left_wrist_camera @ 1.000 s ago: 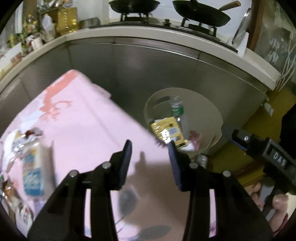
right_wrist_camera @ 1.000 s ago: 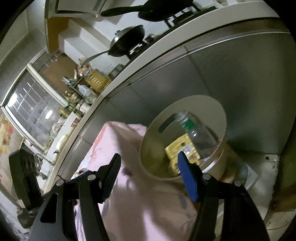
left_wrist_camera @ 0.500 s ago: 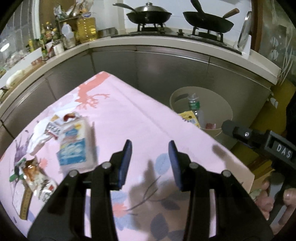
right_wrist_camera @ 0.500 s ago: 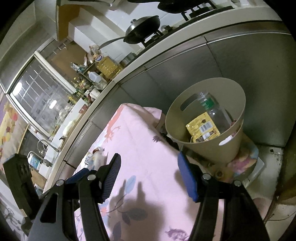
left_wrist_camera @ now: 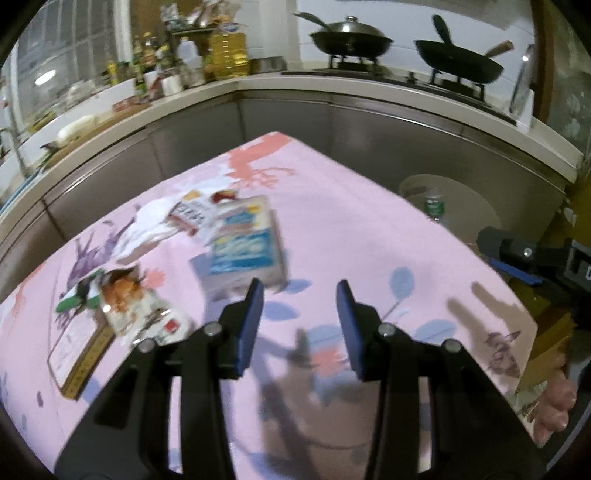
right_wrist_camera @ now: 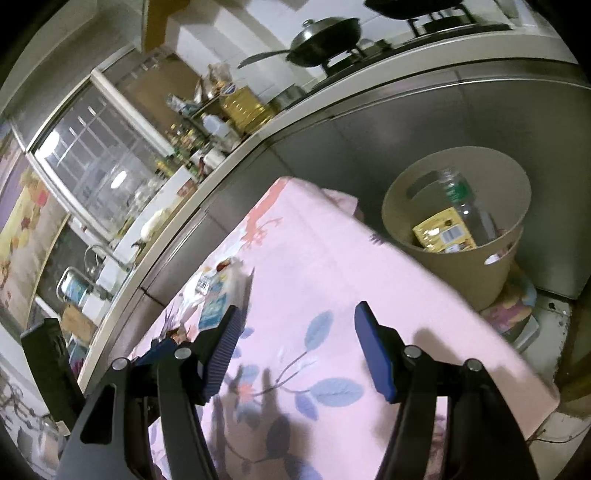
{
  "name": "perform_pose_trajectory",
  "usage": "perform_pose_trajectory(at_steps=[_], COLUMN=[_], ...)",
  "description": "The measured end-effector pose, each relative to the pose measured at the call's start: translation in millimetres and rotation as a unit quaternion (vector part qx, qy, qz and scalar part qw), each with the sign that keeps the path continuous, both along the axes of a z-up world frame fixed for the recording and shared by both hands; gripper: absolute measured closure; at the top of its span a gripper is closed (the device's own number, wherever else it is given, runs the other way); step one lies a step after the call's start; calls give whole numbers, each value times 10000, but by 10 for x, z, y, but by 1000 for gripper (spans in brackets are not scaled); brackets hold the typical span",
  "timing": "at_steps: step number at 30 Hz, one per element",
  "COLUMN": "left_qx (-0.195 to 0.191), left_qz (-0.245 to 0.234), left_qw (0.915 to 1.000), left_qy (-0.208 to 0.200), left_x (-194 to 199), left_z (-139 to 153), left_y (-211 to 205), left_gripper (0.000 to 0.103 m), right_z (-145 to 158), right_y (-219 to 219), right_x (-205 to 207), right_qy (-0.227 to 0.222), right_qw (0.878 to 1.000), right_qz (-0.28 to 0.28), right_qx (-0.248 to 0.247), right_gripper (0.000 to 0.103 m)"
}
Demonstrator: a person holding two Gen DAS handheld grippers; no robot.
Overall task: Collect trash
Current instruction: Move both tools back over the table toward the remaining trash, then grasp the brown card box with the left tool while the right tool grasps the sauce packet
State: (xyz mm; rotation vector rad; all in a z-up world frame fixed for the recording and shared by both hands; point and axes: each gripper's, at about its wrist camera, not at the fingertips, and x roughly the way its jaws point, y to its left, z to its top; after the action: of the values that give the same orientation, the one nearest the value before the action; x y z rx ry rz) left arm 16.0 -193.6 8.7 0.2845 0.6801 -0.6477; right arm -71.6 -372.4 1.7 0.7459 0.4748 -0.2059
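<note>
Pink tablecloth (left_wrist_camera: 369, 229), right view: yellow packet (right_wrist_camera: 443, 234)

Kitchen, dim light. Steel-fronted cabinets (left_wrist_camera: 369, 133) under pale L-shaped countertop (left_wrist_camera: 258, 79). Two dark woks (left_wrist_camera: 351, 38) on gas hob. Barred window (right_wrist_camera: 99, 162) at left. White tiled wall (left_wrist_camera: 402, 22). Pink floral tablecloth (left_wrist_camera: 351, 221) covers table.

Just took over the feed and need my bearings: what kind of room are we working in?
A home kitchen, by the look of it: woks sit on a gas stove, oil and sauce bottles crowd the counter, and a sink faucet shows near the window.
</note>
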Motion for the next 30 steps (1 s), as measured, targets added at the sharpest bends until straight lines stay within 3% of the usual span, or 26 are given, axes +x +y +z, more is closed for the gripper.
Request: perform_pose_trajectory(at_steps=[15, 30], left_qx=[93, 107], left_qz=[1118, 1843], left_qw=[9936, 9828], left_qy=[-107, 28], left_x=[199, 243], left_z=[-179, -391], left_y=[984, 1767], left_gripper=[64, 64], right_z=[-69, -161], right_y=[751, 1455], right_x=[469, 771], right_qy=[409, 743], right_qw=[9947, 9805], right_qz=[928, 1770], right_qx=[-177, -425], right_gripper=[42, 42])
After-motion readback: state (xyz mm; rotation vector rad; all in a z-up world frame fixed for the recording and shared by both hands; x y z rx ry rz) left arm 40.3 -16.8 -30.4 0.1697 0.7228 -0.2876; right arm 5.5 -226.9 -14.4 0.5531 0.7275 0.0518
